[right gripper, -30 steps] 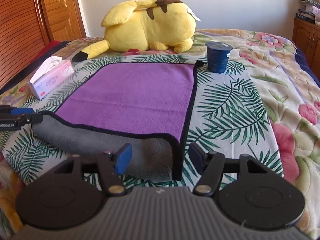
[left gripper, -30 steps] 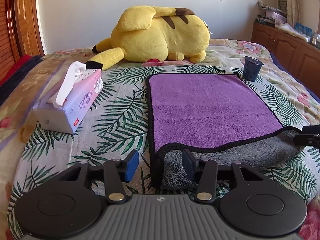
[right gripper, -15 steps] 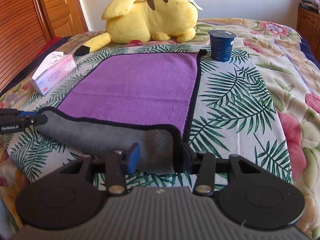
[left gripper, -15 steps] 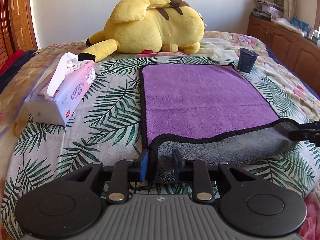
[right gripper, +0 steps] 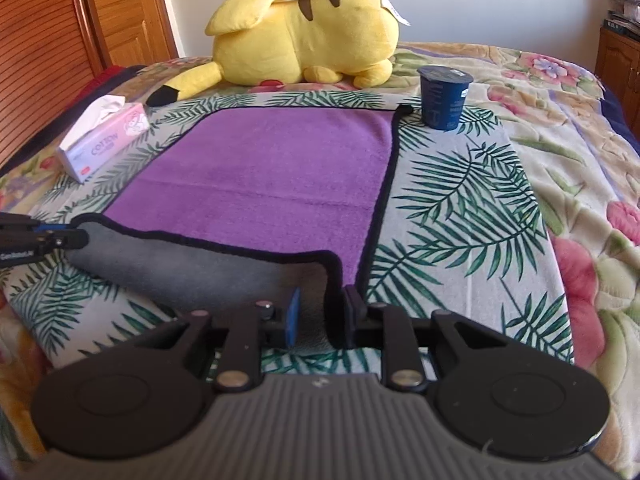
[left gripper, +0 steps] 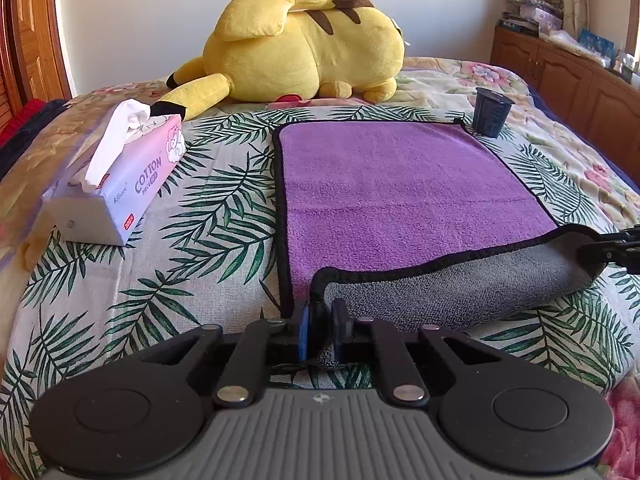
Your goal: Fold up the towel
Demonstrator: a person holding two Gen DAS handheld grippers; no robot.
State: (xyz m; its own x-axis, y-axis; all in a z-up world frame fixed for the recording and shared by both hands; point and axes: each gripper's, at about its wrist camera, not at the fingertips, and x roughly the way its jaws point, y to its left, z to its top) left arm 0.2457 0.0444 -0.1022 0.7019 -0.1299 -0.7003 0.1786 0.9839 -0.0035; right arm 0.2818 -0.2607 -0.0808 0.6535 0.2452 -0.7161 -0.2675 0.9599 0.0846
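A purple towel (left gripper: 392,188) with a grey underside and black trim lies flat on the bed; it also shows in the right wrist view (right gripper: 272,176). Its near edge is rolled over, grey side up. My left gripper (left gripper: 320,330) is shut on the towel's near left corner. My right gripper (right gripper: 320,318) is shut on the near right corner, held slightly off the bed. Each gripper shows at the edge of the other's view, the right one in the left wrist view (left gripper: 616,242) and the left one in the right wrist view (right gripper: 36,238).
A pink tissue box (left gripper: 116,196) lies left of the towel. A dark blue cup (right gripper: 444,96) stands at the towel's far right corner. A big yellow plush toy (left gripper: 304,48) lies behind. A wooden cabinet (left gripper: 568,76) stands at the right, wooden doors (right gripper: 60,28) at the left.
Both grippers went from open around the towel's near corners to shut on them. The near edge has lifted and rolled a little farther over the purple side.
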